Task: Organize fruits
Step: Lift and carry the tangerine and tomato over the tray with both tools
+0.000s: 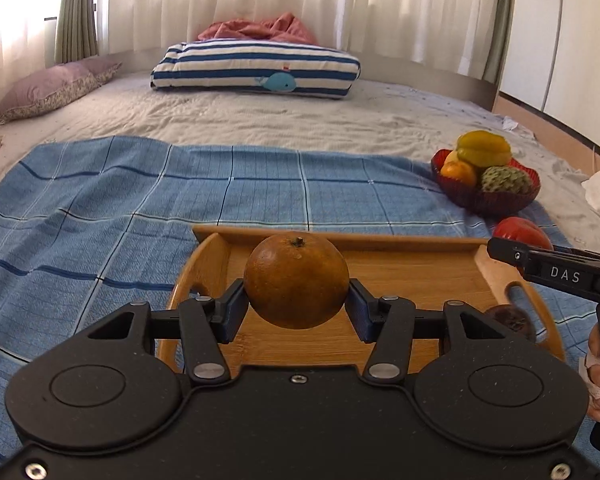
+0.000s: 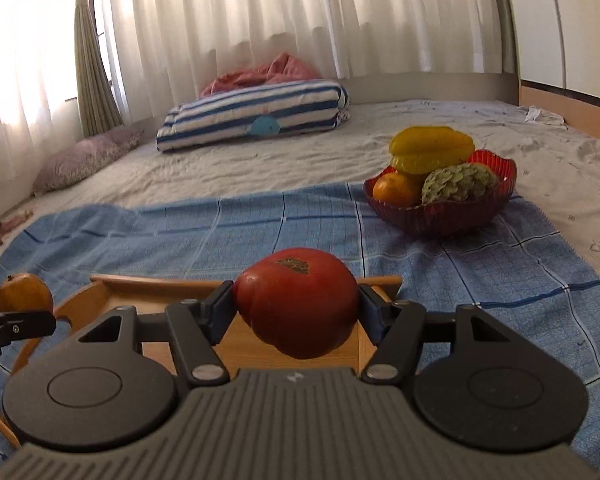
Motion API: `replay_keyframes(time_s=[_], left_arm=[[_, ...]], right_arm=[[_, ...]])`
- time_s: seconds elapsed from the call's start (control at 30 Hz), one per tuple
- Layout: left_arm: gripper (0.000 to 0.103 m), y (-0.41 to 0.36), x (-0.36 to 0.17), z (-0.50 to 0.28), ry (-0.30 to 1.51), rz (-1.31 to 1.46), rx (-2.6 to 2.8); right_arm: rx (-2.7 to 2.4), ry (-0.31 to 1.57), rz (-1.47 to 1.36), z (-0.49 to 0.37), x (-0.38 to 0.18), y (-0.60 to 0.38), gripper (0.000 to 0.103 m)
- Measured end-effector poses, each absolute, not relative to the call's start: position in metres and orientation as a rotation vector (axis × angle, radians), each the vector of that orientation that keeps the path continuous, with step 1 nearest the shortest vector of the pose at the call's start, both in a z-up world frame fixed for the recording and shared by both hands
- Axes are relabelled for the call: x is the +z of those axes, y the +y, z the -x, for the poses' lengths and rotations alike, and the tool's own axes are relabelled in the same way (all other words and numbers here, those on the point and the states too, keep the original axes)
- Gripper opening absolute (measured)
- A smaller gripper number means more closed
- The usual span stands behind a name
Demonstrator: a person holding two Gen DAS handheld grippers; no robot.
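Black and blue-padded, the left tool point(image 1: 295, 300) is clamped on a dull orange fruit point(image 1: 295, 280), stem up, held just above the wooden tray point(image 1: 400, 276) near the tray's left end. Beside it the right tool point(image 2: 295, 312) grips a red tomato-like fruit point(image 2: 297, 300) between its pads, over the tray's right end. A small dark fruit point(image 1: 510, 320) lies in the tray's right end by the handle slot. Fingers point(image 1: 598, 380) of the person's hand wrap the right tool's handle. The tray sits on a blue checked cloth point(image 1: 99, 208) spread over the bed point(image 1: 259, 116). At the cloth's far right corner a red bowl point(image 2: 440, 216) holds a yellow star fruit point(image 2: 432, 150), a small orange point(image 2: 396, 190) and a green custard apple point(image 2: 458, 182). Farther back lie a striped folded blanket point(image 1: 255, 68) and a pillow point(image 1: 51, 88) at the bed's far left edge.
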State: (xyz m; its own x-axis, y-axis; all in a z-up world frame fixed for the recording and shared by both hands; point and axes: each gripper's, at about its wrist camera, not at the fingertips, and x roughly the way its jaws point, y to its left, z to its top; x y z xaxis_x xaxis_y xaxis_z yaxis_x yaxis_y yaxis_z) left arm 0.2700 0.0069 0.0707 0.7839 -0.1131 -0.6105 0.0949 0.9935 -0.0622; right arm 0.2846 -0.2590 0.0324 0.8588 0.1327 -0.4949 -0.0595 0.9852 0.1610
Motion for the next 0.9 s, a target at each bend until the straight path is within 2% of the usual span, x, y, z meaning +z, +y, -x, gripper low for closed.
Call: replay_keyframes(time_s=[0.5,0.9], left_arm=[[0.050,0.010,0.034,-0.301,0.783,0.039,-0.086],[0.050,0.014,0.026,-0.308,0.820,0.026,-0.078]], right_arm=[[0.078,0.704,-0.079,-0.317,0.011,-0.258,0.066],[0.110,0.843,-0.036,-0.339,0.003,-0.255,0.066]])
